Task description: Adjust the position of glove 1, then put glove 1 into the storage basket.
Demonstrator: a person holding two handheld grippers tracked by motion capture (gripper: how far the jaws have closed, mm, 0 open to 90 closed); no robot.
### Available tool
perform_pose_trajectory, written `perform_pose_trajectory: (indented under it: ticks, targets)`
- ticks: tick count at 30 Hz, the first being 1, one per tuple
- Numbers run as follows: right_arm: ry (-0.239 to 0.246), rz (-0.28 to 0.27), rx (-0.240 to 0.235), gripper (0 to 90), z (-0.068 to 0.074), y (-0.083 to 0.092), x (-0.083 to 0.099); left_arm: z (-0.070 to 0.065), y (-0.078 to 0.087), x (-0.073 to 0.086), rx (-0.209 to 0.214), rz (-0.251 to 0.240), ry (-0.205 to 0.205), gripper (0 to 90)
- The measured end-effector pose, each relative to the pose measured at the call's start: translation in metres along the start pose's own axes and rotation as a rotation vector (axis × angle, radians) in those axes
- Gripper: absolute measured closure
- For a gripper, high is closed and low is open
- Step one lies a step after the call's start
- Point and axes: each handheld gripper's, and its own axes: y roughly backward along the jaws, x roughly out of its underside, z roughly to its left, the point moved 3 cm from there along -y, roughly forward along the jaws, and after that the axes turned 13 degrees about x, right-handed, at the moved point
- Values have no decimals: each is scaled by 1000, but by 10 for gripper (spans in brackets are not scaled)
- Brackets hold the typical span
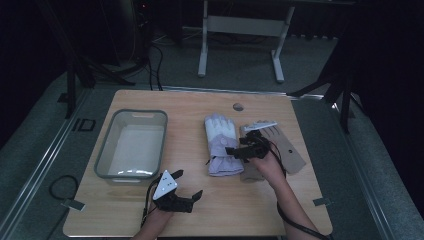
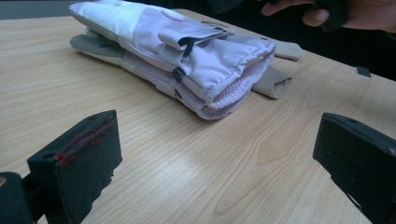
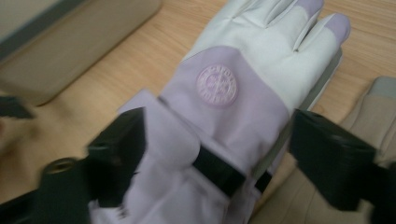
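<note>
On the tabletop (image 1: pixel 210 210), seen from the high view, a lilac and white glove (image 1: pixel 221 145) lies beside a tan glove (image 1: pixel 285 147), with a grey plastic bin (image 1: pixel 131 145) well off to their left, likely the place they are meant to go. The right gripper (image 1: pixel 239 150) hangs over the lilac glove's cuff, while the left gripper (image 1: pixel 187 187) waits near the front edge, apart from everything.

In the left gripper view, its jaws stand wide with only bare wood between them; the lilac glove (image 2: pixel 187 60) lies ahead, its cuff turned this way.

In the right gripper view, the jaws are spread to either side of the lilac glove's (image 3: pixel 224 121) cuff strap, pads not pressing, which looks like lining up for a grasp.
</note>
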Motion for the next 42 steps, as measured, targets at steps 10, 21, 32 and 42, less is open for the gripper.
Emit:
perform_pose_trajectory:
  ticks: [10,21,32,42]
  targets:
    - [30,-81,1,171,-11,17,23,2,-1,0,-7,1,20,10]
    - [19,-191,-26,164,-9,31,22,3,-3,-1,-30,57,15,12]
    - [60,-234,-20,159,-14,44,23,4,-13,-35,-4,87,84,41]
    - [-13,-180,-74,126,-10,43,6,14,-34,-79,-7,137,61,55]
